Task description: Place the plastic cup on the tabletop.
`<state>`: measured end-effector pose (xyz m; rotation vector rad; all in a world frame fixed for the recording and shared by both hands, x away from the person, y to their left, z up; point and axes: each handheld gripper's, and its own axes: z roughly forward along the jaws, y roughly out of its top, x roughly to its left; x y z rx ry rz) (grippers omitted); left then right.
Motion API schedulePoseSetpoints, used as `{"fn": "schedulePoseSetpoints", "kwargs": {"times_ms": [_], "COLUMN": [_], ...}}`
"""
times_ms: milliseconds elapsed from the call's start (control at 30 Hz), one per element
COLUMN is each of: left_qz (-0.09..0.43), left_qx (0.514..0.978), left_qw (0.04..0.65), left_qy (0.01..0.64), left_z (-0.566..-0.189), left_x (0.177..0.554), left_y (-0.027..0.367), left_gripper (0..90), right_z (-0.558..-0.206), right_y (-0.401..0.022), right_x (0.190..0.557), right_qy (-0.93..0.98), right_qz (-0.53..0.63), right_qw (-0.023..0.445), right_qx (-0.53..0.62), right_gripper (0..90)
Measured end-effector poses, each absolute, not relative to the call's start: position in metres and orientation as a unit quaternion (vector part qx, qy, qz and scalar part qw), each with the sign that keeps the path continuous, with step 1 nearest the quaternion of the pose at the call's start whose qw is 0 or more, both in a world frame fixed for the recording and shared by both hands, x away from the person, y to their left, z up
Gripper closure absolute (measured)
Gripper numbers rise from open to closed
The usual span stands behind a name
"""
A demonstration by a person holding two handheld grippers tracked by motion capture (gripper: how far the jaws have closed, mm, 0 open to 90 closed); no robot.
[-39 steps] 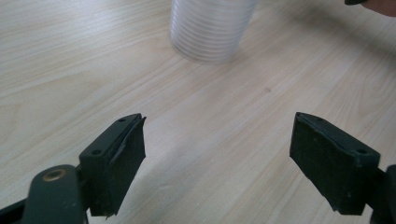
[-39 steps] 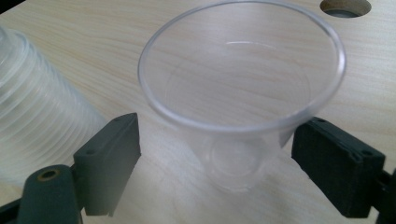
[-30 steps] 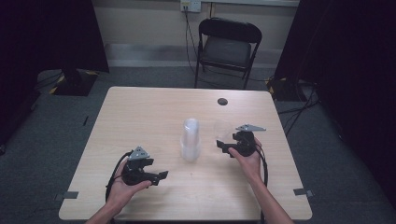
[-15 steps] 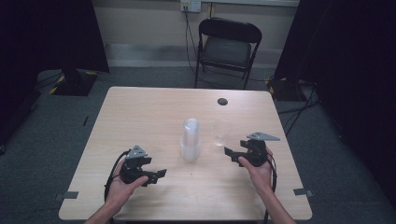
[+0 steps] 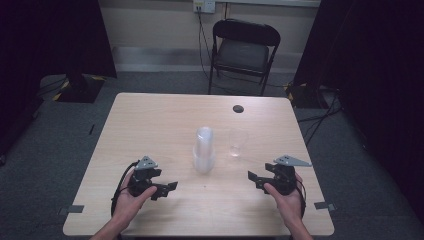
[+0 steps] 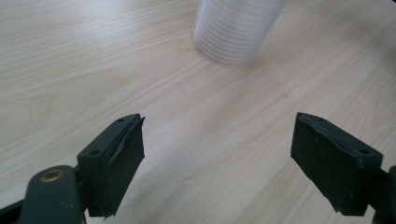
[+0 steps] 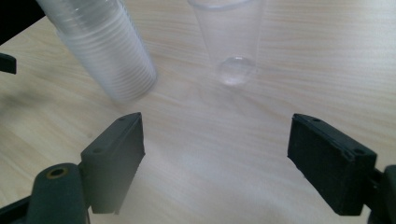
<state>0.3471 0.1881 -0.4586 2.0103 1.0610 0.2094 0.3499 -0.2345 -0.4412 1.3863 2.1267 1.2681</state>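
Withdrawn toward lower right of high view since earlier frame: right gripper [image 5: 256, 179], jaws wide, just been closing, empty. Single clear plastic cup [image 5: 238, 143] upright, up-left of it, beside tall clear cup stack [image 5: 204, 150]. Left gripper [image 5: 167, 187] wide, empty, farther.

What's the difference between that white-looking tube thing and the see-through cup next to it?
The stack of cups is many cups nested, milky and ribbed; the single cup is one cup, clear enough to show the table. The stack stands taller and looks mouth-down; the single cup stands mouth-up. Both are clear plastic, upright, untouched.

Left gripper [image 5: 172, 187] and right gripper [image 5: 253, 178]: jaws apart, right's just closing.
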Motion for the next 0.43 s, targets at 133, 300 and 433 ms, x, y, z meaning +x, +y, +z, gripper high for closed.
{"fn": "schedulePoseSetpoints", "kwargs": {"times_ms": [133, 300, 433], "left_qz": [0.083, 0.084, 0.084], "left_qx": [0.802, 0.804, 0.805], "left_qw": [0.414, 0.407, 0.404], "left_qy": [0.424, 0.425, 0.426], "left_z": [-0.460, -0.461, -0.463], "left_x": [0.347, 0.348, 0.349], "left_y": [0.188, 0.188, 0.187], "left_gripper": [17.2, 17.3, 17.3], "right_z": [-0.447, -0.455, -0.463], "right_y": [-0.239, -0.247, -0.251], "right_x": [0.337, 0.328, 0.331], "right_qy": [0.744, 0.739, 0.740], "right_qz": [0.435, 0.435, 0.420], "right_qw": [0.149, 0.147, 0.152], "right_qx": [0.485, 0.494, 0.503], "right_gripper": [18.4, 18.4, 18.1]}}
